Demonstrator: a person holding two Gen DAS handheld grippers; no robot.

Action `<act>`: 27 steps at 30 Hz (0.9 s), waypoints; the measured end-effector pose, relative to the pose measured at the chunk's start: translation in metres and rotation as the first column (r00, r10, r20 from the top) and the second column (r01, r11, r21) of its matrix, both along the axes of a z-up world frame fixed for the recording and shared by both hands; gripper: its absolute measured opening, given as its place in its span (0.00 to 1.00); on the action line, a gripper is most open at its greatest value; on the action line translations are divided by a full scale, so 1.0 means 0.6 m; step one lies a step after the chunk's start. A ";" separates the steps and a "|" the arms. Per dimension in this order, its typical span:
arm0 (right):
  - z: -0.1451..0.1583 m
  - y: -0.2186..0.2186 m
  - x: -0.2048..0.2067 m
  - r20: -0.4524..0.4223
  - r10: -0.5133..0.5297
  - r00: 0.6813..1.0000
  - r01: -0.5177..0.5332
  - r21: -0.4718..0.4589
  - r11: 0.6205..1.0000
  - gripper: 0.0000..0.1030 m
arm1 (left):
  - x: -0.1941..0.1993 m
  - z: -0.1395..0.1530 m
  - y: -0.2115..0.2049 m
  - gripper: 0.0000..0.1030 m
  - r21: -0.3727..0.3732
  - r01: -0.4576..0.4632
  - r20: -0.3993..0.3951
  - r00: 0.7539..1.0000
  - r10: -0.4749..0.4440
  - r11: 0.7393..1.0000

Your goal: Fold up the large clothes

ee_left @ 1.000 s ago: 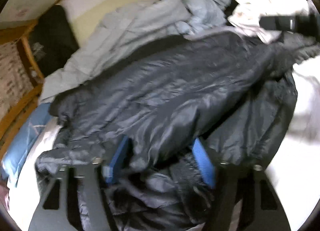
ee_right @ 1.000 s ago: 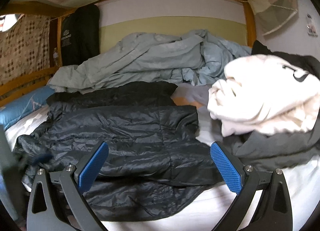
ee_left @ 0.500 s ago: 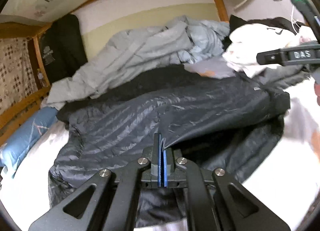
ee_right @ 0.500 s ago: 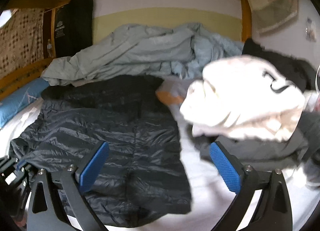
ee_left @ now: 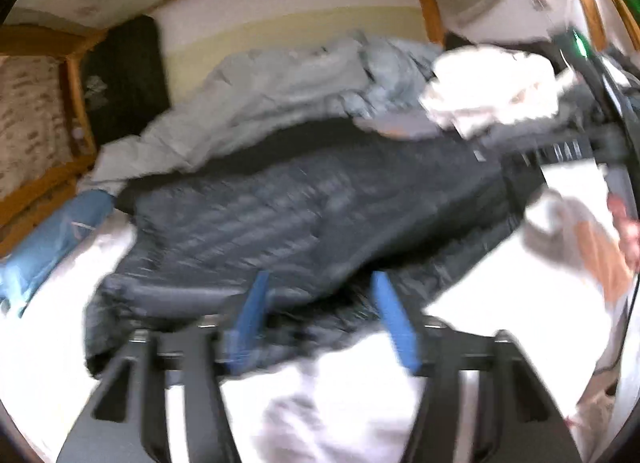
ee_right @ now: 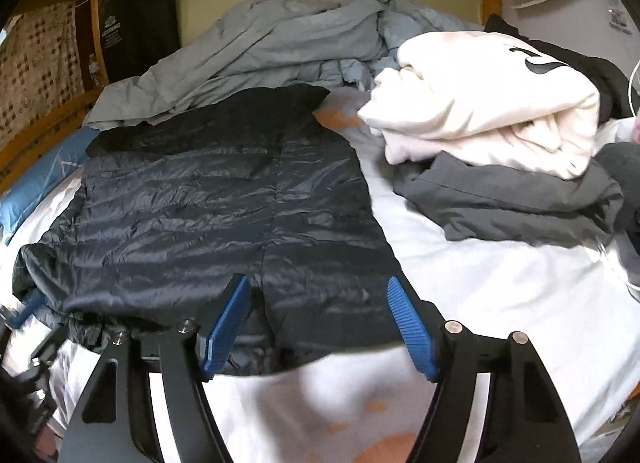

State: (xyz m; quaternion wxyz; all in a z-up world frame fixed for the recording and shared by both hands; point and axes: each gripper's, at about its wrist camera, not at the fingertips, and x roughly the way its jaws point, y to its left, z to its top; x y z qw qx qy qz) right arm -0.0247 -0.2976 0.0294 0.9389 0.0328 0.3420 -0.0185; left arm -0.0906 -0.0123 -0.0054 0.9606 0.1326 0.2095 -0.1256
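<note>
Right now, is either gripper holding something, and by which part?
Nothing is held. The left gripper and the right gripper are both open at the near hem of the dark puffer jacket.

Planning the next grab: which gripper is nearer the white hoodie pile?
Right. The right gripper sits open at the dark puffer jacket's near hem, the white hoodie up to its right. The left gripper, also open, is at the jacket's far-left edge.

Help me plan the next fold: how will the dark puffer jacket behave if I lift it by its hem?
The jacket looks quilted and thin, so probably light and floppy, sagging from any pinch. Its shiny shell suggests it may slip between pads. Both the left gripper and right gripper are open at the hem.
</note>
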 end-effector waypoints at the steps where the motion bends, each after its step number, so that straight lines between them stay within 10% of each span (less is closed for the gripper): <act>1: 0.001 -0.002 -0.005 0.001 -0.004 1.000 0.004 0.006 1.000 0.71 | -0.005 0.012 0.012 0.61 -0.018 -0.023 0.029 0.999 0.024 1.000; 4: 0.005 -0.009 -0.018 0.001 -0.022 1.000 0.022 0.004 1.000 0.71 | -0.004 0.034 0.057 0.73 -0.001 -0.187 0.085 0.979 0.186 0.982; 7: 0.004 -0.022 -0.033 -0.021 -0.059 0.998 0.058 -0.055 0.997 0.71 | 0.011 0.020 0.100 0.72 0.155 -0.405 0.117 0.913 0.391 0.901; 12: -0.014 -0.055 -0.036 -0.106 -0.085 0.991 0.078 -0.069 0.995 0.71 | 0.069 -0.008 0.198 0.72 0.157 -0.581 -0.066 0.801 0.595 0.799; 16: -0.043 -0.044 -0.013 -0.182 0.013 0.983 -0.014 -0.005 1.000 0.71 | 0.092 -0.021 0.239 0.72 0.085 -0.597 -0.178 0.778 0.602 0.797; 18: -0.056 -0.017 -0.002 -0.202 0.039 0.979 -0.055 -0.076 0.996 0.71 | 0.105 -0.031 0.250 0.63 0.048 -0.598 -0.227 0.773 0.592 0.800; 21: -0.058 0.005 0.009 -0.173 0.000 0.985 -0.034 -0.197 0.980 0.64 | 0.118 -0.041 0.277 0.09 0.041 -0.680 -0.232 0.706 0.669 0.732; 24: -0.037 -0.035 0.012 -0.087 -0.138 0.987 0.121 -0.178 0.977 0.41 | 0.092 -0.020 0.312 0.03 -0.097 -0.743 -0.220 0.665 0.714 0.662; 27: -0.022 -0.102 0.010 -0.057 -0.198 0.979 0.199 0.017 0.980 0.36 | 0.074 -0.005 0.319 0.08 -0.154 -0.736 -0.204 0.676 0.708 0.659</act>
